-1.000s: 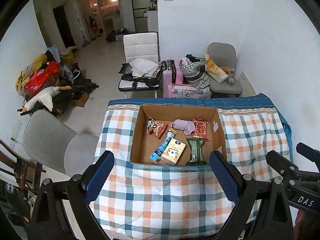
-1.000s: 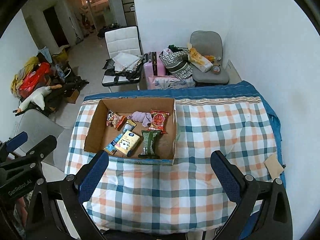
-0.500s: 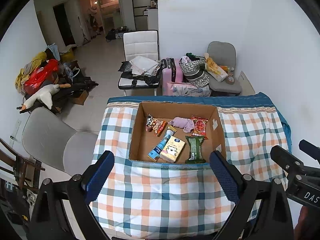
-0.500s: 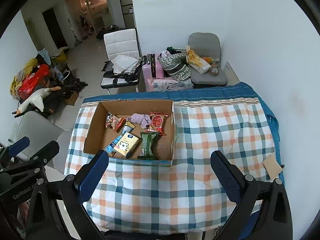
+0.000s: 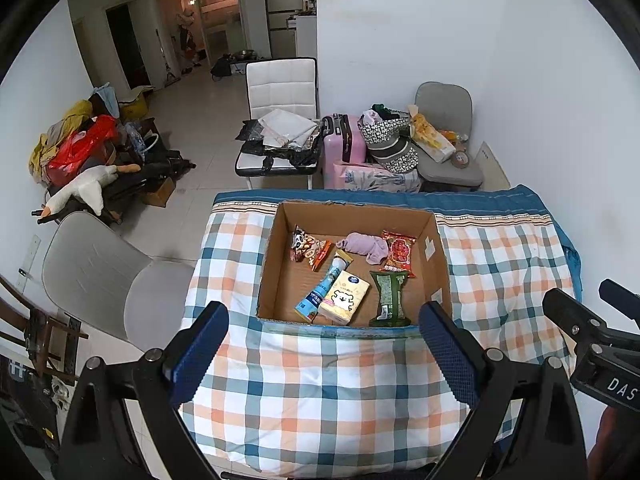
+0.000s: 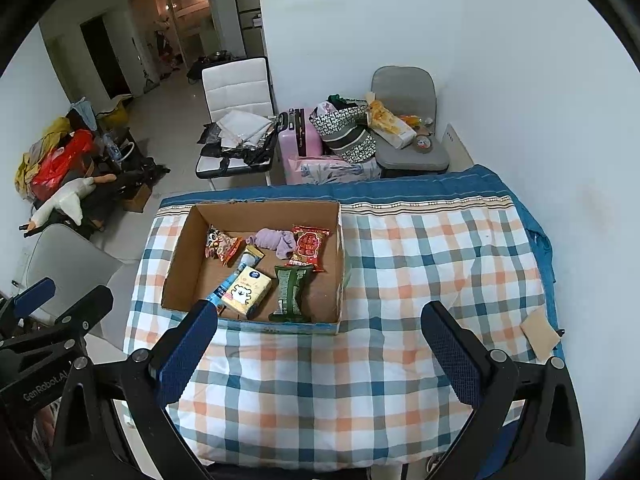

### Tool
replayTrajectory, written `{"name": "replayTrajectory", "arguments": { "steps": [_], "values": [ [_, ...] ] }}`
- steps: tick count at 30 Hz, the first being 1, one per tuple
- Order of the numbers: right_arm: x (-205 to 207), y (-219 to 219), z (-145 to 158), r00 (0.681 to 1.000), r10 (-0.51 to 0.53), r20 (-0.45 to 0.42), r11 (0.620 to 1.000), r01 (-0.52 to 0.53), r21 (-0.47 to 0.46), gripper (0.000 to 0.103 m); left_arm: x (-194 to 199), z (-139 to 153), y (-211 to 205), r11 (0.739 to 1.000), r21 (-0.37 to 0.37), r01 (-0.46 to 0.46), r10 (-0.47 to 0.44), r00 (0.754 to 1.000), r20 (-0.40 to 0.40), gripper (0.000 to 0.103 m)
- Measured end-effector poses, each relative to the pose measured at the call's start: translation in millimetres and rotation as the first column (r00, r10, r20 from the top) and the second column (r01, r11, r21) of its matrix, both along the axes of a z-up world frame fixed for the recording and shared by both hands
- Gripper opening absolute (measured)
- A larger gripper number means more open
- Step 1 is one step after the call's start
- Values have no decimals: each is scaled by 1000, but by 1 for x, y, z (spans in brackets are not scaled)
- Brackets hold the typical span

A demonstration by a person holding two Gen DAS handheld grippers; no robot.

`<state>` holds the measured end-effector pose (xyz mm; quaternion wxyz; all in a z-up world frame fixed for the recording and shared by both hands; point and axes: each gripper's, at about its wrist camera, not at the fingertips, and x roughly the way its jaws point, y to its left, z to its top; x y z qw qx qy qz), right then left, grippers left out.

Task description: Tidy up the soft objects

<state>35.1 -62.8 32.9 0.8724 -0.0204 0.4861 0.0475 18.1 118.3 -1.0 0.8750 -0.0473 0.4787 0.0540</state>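
An open cardboard box (image 5: 436, 248) (image 6: 176, 276) sits on the checked blanket (image 5: 320, 392) (image 6: 420, 264). In it lie a purple cloth (image 5: 366, 245) (image 6: 276, 240), a red snack pack (image 5: 398, 251) (image 6: 308, 246), a green pack (image 5: 388, 292) (image 6: 290, 292), a yellow tissue pack (image 5: 344, 296) (image 6: 248, 290), a blue tube (image 5: 322, 290) and a panda snack bag (image 5: 308, 246) (image 6: 220, 244). My left gripper (image 5: 324, 352) is open and empty, above the blanket before the box. My right gripper (image 6: 320, 354) is open and empty, to the box's right front.
A grey chair (image 5: 108, 276) stands left of the table. A white chair (image 5: 280, 120), a pink suitcase (image 5: 342, 140) and a loaded grey chair (image 5: 444, 144) stand beyond it. A white wall runs on the right. A tan card (image 6: 540, 332) lies at the blanket's right edge.
Both grippers have drawn back and up a little, so the box looks slightly smaller. The objects in the box have not moved. Both grippers stay open.
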Motion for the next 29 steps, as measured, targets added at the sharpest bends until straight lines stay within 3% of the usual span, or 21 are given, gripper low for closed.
{"name": "replayTrajectory", "arguments": {
  "steps": [29],
  "values": [
    [3, 3, -6, 1000, -13, 3, 1000, 13, -11, 103, 3, 1, 1, 1000, 2, 0, 0, 1000, 2, 97]
  ]
}}
